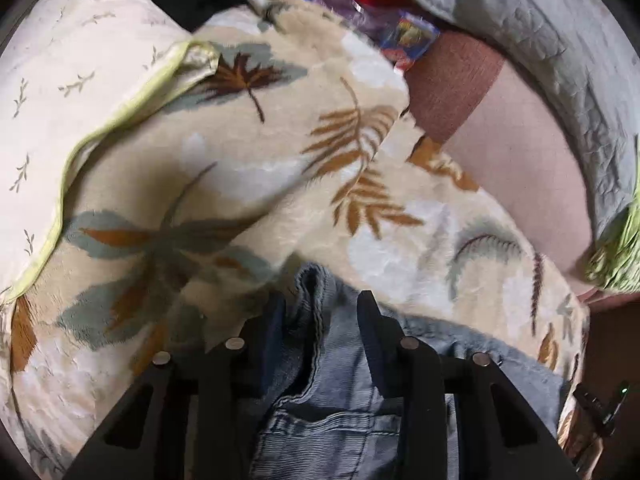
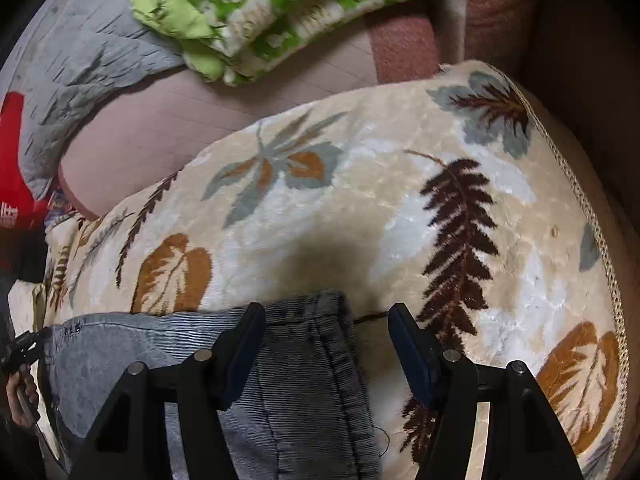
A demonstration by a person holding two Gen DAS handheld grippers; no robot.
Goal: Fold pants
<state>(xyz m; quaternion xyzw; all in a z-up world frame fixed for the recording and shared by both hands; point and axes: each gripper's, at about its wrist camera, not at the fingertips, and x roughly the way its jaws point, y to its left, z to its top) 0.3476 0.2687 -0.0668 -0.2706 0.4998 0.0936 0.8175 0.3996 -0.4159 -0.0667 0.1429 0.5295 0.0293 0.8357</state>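
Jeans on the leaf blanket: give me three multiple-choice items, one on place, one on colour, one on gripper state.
1. The jeans lie on:
A. a leaf-print blanket
B. a wooden table
C. a tiled floor

2. The folded cloth beyond the blanket is:
A. black
B. purple
C. green and cream

3. The right gripper is:
A. shut on a sock
B. open, denim edge between its fingers
C. out of view

Key: 1 A, leaf pattern surrounds the denim; 2 C, green print at the right view's top; 3 B, its right finger stands off the denim.

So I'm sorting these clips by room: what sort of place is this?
Probably a bedroom, on a bed: a leaf-print fleece blanket, a grey quilt and a folded green blanket surround the jeans.
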